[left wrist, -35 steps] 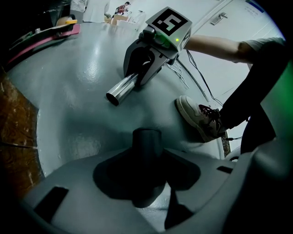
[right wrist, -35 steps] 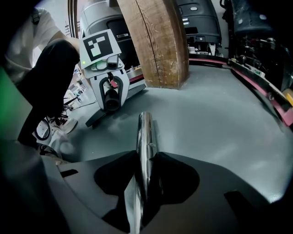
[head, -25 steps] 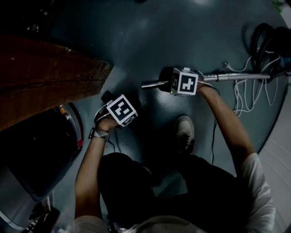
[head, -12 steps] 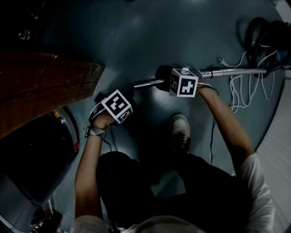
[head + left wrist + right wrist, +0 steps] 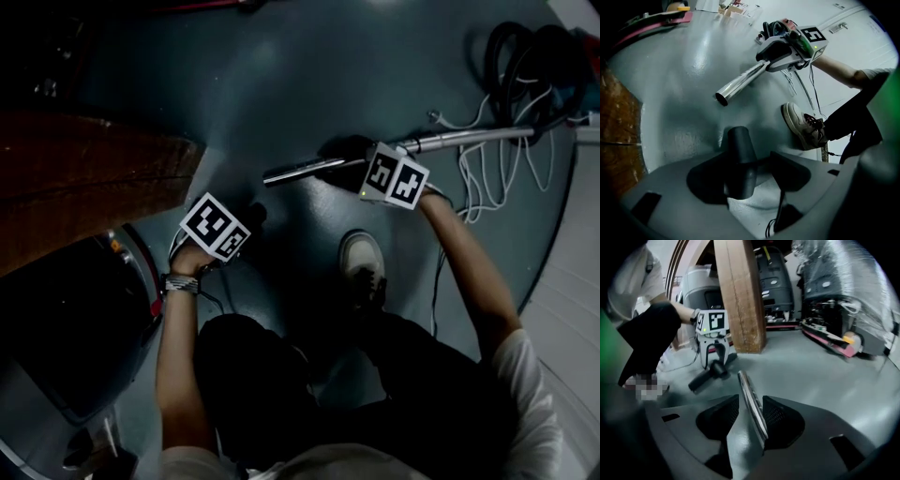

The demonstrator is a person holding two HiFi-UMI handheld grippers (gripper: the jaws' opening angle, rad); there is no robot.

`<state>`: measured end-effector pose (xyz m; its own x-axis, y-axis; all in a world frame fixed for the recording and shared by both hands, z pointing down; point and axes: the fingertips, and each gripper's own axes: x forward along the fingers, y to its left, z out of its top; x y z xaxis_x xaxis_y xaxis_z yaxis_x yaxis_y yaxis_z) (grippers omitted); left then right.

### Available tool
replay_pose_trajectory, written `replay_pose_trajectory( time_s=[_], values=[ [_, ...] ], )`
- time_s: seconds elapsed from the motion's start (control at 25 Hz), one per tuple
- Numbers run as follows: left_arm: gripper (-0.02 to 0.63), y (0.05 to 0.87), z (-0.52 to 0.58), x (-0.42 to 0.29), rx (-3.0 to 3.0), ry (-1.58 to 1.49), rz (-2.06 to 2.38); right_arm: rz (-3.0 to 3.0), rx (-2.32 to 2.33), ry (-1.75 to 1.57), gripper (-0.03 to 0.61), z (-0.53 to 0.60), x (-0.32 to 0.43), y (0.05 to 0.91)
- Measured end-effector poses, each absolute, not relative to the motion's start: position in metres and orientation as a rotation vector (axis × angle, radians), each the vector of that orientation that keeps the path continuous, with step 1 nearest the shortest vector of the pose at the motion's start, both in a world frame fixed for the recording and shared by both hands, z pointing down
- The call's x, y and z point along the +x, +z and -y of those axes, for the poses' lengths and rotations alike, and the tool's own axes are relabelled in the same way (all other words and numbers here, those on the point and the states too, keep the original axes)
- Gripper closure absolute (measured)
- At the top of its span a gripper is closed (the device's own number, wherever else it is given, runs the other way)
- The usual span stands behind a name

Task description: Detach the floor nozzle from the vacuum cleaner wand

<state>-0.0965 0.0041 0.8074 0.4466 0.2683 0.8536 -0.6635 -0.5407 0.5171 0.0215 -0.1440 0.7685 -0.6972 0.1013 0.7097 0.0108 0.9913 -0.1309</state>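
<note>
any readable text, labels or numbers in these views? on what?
No readable text in any view.
Left cube: black-and-white square markers only, no letters or digits.
Right cube: the same, markers only.
Machines behind the wooden post: any print on their panels is too blurred to read.

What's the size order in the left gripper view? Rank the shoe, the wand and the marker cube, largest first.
1. shoe
2. wand, longer but much thinner, so close to the shoe
3. marker cube
Camera distances differ, so this is apparent size only.
</note>
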Motion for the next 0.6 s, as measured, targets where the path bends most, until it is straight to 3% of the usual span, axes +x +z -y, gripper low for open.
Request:
replay_pose_trajectory(
  time_s=[0.36,0.6],
  values=[
    [0.353,0.735,0.040,-0.104,1.934,1.118,0.655,2.646,0.408,0.583,0.408,0.135,0.044,0.684],
    [0.456,0.680,0.070,-0.101,2.039,1.006,0.846,2.678,0.520,0.502,0.411,0.145,0.034,0.620]
  ],
)
